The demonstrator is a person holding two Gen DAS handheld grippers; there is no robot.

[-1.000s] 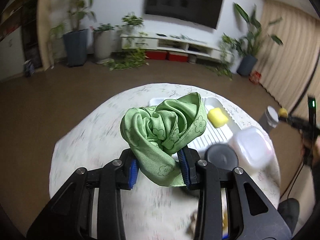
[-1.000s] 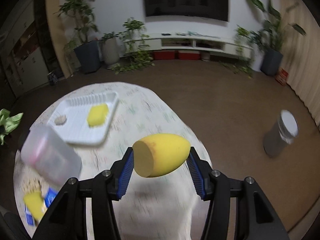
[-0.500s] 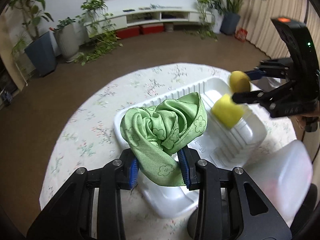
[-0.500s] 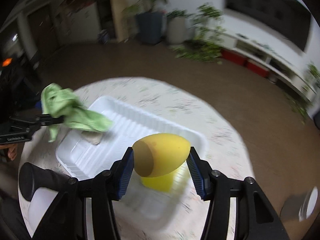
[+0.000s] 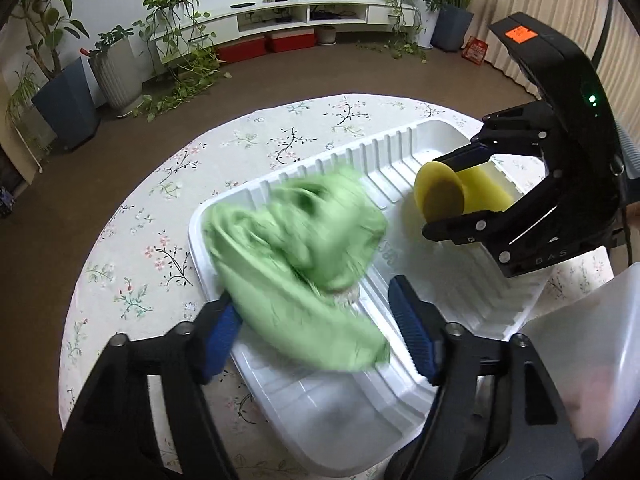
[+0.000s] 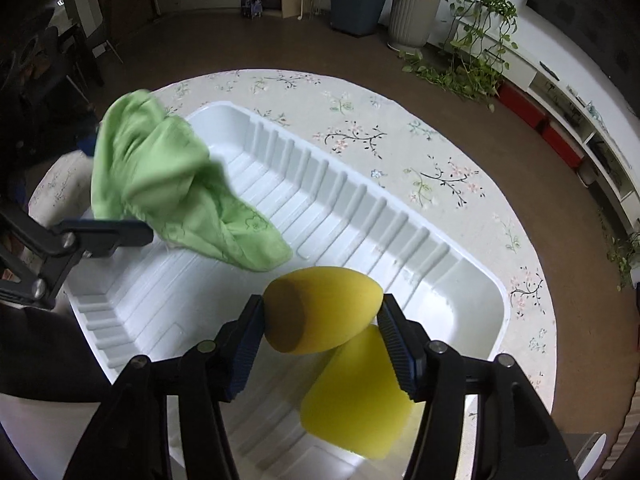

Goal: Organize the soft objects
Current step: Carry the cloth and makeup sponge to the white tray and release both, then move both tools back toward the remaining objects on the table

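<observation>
A white ribbed tray point(image 5: 400, 152) point(image 6: 344, 200) lies on the round floral table. My left gripper point(image 5: 316, 336) is open over the tray's near end; the green cloth point(image 5: 304, 248) is blurred, dropping between its fingers onto a small beige puff in the tray. The cloth also shows in the right wrist view point(image 6: 168, 184). My right gripper point(image 6: 320, 316) is shut on a yellow egg-shaped sponge point(image 6: 320, 308) point(image 5: 440, 192), held over the tray's other end. A yellow block sponge point(image 6: 360, 408) point(image 5: 486, 194) lies in the tray under it.
A translucent plastic container point(image 5: 592, 360) stands at the tray's right in the left wrist view. The table point(image 6: 440, 160) has a floral cloth. Potted plants point(image 5: 116, 68) and a low TV shelf point(image 5: 300, 16) stand far off across brown floor.
My left gripper has opened and the green cloth is falling out of it into the tray. My right gripper has carried the egg sponge lower over the tray.
</observation>
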